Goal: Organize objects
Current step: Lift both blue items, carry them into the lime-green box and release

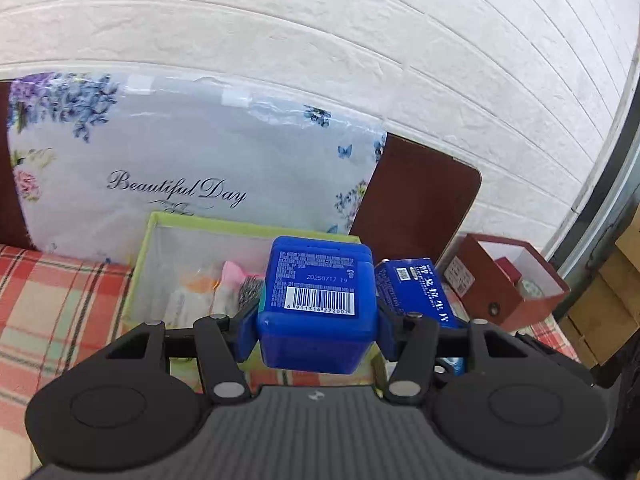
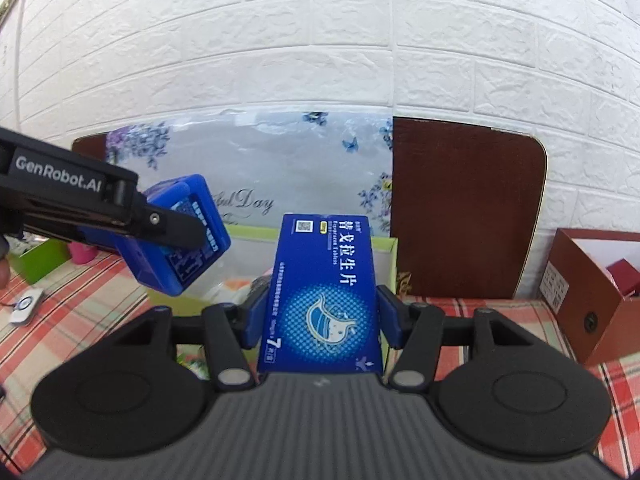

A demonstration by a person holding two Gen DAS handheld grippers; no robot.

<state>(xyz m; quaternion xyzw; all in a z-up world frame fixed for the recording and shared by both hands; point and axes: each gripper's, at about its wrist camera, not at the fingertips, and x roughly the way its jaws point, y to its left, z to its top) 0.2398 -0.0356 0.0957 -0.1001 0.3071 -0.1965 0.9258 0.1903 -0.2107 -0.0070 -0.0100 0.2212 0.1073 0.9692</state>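
Note:
My left gripper [image 1: 316,320] is shut on a blue plastic container [image 1: 318,304] with a barcode label, lifted above the near rim of a light-green box [image 1: 148,252]. My right gripper [image 2: 322,316] is shut on a flat blue tablet carton [image 2: 326,296] with white print, held over the same green box [image 2: 386,246]. In the right wrist view the left gripper [image 2: 188,236] and its blue container [image 2: 176,264] hang at the left. In the left wrist view the tablet carton [image 1: 416,284] shows just right of the container. The green box holds several packets.
A floral "Beautiful Day" package [image 1: 188,160] leans on the white brick wall behind the green box. A brown board [image 2: 464,208] stands beside it. A red open box [image 2: 592,292] sits at the right on the plaid cloth [image 1: 52,308]. A small white device [image 2: 26,306] lies far left.

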